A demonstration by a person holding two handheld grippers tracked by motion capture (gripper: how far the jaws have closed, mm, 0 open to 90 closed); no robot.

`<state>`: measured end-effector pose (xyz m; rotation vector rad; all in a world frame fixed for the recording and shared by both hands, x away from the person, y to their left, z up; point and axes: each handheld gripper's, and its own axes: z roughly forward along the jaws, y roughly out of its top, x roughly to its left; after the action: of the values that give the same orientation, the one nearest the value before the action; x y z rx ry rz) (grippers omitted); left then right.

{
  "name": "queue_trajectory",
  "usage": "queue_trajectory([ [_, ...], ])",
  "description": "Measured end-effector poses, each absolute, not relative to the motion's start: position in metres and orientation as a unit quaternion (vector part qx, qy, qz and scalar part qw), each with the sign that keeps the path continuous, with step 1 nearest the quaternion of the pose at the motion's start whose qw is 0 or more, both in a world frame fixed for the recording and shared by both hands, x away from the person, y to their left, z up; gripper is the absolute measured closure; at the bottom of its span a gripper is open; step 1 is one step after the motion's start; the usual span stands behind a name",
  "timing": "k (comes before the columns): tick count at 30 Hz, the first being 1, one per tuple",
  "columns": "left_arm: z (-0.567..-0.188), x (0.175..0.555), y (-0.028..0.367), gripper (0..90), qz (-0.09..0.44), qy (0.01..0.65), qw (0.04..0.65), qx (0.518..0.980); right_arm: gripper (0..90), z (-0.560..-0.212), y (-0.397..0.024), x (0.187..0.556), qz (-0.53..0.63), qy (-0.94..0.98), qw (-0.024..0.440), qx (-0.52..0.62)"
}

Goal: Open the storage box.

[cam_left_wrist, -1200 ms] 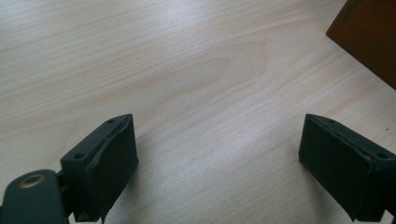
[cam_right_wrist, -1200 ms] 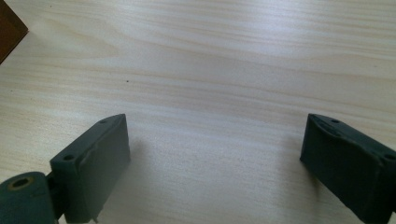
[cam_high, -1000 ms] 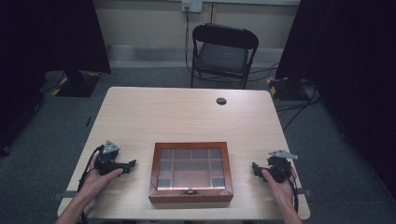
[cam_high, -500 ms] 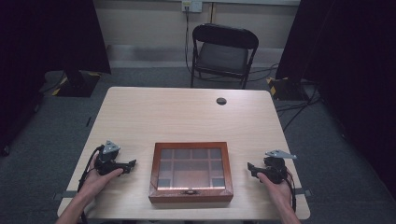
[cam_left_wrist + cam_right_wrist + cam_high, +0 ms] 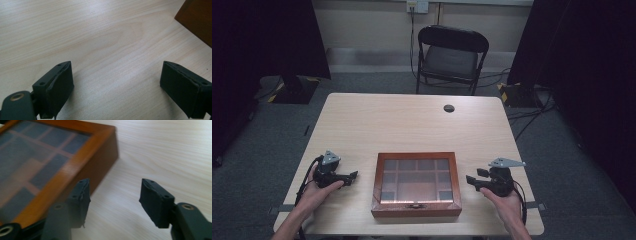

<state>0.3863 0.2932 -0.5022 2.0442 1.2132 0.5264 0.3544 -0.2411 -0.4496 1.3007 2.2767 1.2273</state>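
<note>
Wooden box (image 5: pixel 416 184) with glass lid, divided into compartments, sits at near-centre of table (image 5: pixel 402 125), lid closed. Left gripper (image 5: pixel 351 176) just left of box, jaws wide apart, holding nothing. Right gripper (image 5: pixel 472 179) just right of box, jaws apart, holding nothing.

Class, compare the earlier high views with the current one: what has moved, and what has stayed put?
The right claw has edged inward toward the wooden box, its jaws open and close beside the box's right side without touching it. Nothing was taken hold of or let go. The left claw, also open, the box and the table stayed as they were.
</note>
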Motion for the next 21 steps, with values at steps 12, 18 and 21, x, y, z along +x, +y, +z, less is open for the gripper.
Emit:
queue_trajectory([
  [12,-0.502,0.386,0.293,10.7,0.203,0.468,0.346,0.788,51.5,-0.427,-0.193,0.338,0.46,0.81,0.077,0.356],
  [18,-0.502,0.386,0.293,10.8,0.203,0.468,0.346,0.787,57.3,-0.426,-0.175,0.341,0.46,0.824,0.05,0.328],
  [21,-0.502,0.386,0.293,10.7,0.203,0.468,0.346,0.788,61.6,-0.424,-0.165,0.341,0.464,0.83,0.038,0.309],
])
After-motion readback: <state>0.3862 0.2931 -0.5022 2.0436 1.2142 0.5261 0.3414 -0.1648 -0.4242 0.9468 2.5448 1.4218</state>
